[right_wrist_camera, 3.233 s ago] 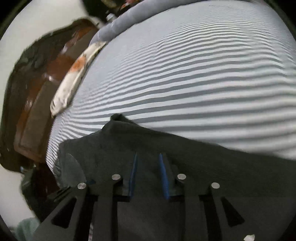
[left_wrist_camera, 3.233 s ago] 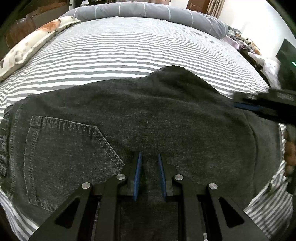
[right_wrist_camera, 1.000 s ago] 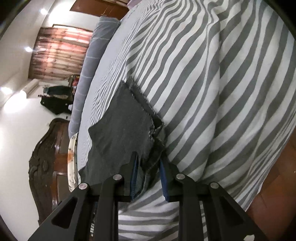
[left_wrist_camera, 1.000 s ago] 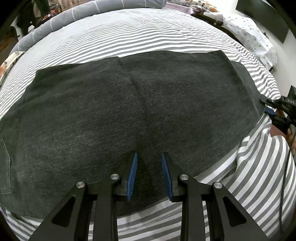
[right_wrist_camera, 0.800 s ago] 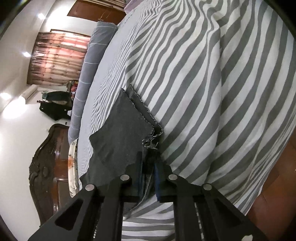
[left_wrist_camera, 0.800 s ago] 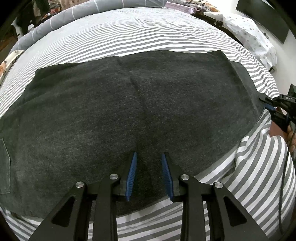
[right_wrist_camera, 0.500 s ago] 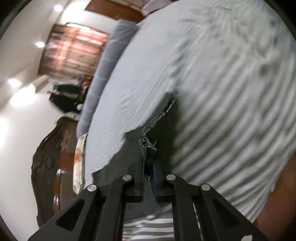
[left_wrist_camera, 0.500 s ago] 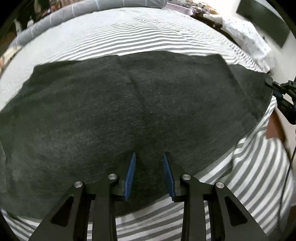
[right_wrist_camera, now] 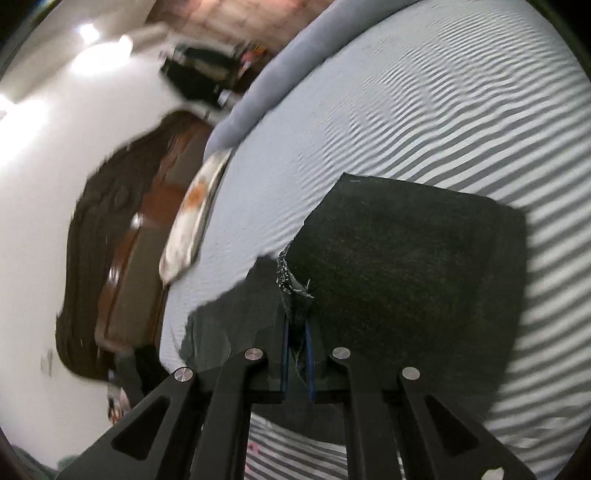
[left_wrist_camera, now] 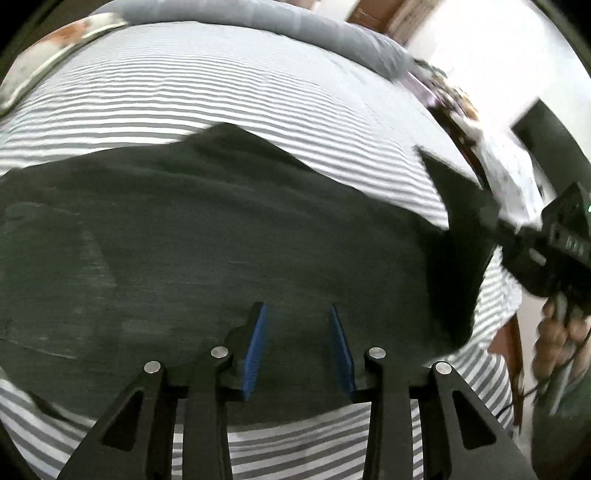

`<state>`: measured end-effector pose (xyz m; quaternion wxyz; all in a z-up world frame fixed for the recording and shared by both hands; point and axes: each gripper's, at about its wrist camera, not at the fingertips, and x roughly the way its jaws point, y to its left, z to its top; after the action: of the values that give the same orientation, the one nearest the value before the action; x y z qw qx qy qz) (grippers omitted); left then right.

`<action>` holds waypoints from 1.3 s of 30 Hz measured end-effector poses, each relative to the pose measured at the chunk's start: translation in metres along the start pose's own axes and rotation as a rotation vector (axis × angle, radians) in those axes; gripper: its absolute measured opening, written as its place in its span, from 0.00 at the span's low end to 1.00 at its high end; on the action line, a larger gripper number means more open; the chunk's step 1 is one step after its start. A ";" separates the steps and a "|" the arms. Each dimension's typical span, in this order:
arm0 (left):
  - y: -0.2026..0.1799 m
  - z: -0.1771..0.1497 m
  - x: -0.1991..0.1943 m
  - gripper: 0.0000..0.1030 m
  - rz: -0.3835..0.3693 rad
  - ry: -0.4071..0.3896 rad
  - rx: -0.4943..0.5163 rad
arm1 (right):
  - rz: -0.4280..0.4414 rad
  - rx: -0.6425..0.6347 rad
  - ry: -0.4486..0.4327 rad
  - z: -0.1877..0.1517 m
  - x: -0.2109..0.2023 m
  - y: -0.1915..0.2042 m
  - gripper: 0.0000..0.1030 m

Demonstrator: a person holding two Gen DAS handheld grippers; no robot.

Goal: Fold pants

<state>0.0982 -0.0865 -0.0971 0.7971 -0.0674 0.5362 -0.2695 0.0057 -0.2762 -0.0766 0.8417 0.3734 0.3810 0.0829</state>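
No brand, label or readable writing shows in either view. From the left wrist camera, the left gripper (left_wrist_camera: 297,347) hangs over the dark grey jeans (left_wrist_camera: 221,240), which lie spread across the striped bedsheet (left_wrist_camera: 207,92); its blue-padded jaws stand apart and are opening, with nothing pinched between them, only denim lying beneath. A faint back pocket (left_wrist_camera: 55,295) shows blurred at the left of the cloth. At the right edge the right gripper (left_wrist_camera: 491,218) comes into sight as a black body with a small green light, a hand (left_wrist_camera: 557,332) wrapped around its handle, and a raised flap of the jeans hanging from its tip. This view alone also shows a grey bolster (left_wrist_camera: 295,29) along the far side of the bed and a floral pillow (left_wrist_camera: 44,48) at the upper left. From the right wrist camera, the right gripper (right_wrist_camera: 295,354) is clamped tight on the frayed hem (right_wrist_camera: 293,284) of a trouser leg, the pads pressed on the folded edge, and the lifted leg (right_wrist_camera: 406,277) hangs in a dark sheet above the stripes. Only this view shows the dark carved wooden headboard (right_wrist_camera: 110,240), the white wall with two bright ceiling lights, and the reddish curtains far off, all blurred.
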 end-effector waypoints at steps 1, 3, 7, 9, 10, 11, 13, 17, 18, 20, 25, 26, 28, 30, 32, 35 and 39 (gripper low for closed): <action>0.008 0.000 -0.004 0.36 0.001 -0.004 -0.018 | 0.004 -0.010 0.026 -0.005 0.012 0.006 0.08; 0.022 0.000 -0.010 0.36 -0.010 -0.010 -0.046 | 0.008 -0.038 0.084 -0.016 0.042 0.019 0.08; 0.042 -0.003 -0.019 0.36 -0.030 -0.017 -0.073 | 0.005 -0.090 0.205 -0.041 0.096 0.043 0.08; 0.046 -0.002 -0.020 0.37 -0.041 -0.019 -0.084 | -0.016 -0.136 0.254 -0.055 0.115 0.052 0.08; 0.049 -0.003 -0.020 0.37 -0.054 -0.018 -0.093 | -0.039 -0.157 0.264 -0.059 0.121 0.054 0.09; 0.053 -0.001 -0.021 0.37 -0.064 -0.014 -0.100 | -0.074 -0.183 0.274 -0.064 0.128 0.056 0.12; 0.054 0.000 -0.020 0.37 -0.083 -0.006 -0.106 | -0.104 -0.200 0.297 -0.072 0.136 0.057 0.15; 0.050 0.000 -0.011 0.40 -0.129 0.029 -0.126 | -0.143 -0.208 0.281 -0.084 0.133 0.057 0.38; 0.050 0.001 -0.007 0.40 -0.148 0.047 -0.139 | -0.147 -0.206 0.265 -0.090 0.125 0.056 0.38; 0.048 0.002 -0.003 0.41 -0.178 0.069 -0.150 | -0.134 -0.191 0.256 -0.095 0.116 0.052 0.39; 0.047 0.004 0.017 0.44 -0.178 0.134 -0.171 | -0.073 -0.021 0.256 -0.124 0.109 0.025 0.39; 0.047 0.004 0.021 0.44 -0.180 0.144 -0.177 | -0.068 0.015 0.256 -0.127 0.109 0.016 0.39; 0.047 0.004 0.027 0.44 -0.173 0.161 -0.192 | -0.059 0.074 0.229 -0.128 0.104 0.005 0.39; 0.046 0.003 0.031 0.46 -0.173 0.169 -0.194 | -0.054 0.132 0.189 -0.123 0.095 -0.007 0.39; 0.042 0.005 0.035 0.47 -0.159 0.169 -0.185 | -0.061 0.183 0.151 -0.118 0.085 -0.018 0.39; 0.034 0.007 0.038 0.51 -0.143 0.165 -0.164 | -0.079 0.238 0.125 -0.116 0.076 -0.029 0.38; 0.023 0.005 0.038 0.51 -0.103 0.151 -0.118 | -0.087 0.312 0.080 -0.117 0.060 -0.045 0.38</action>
<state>0.1218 -0.0874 -0.1348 0.7342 -0.1211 0.6054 -0.2826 -0.0411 -0.2162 -0.1926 0.7604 0.4793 0.4382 0.0010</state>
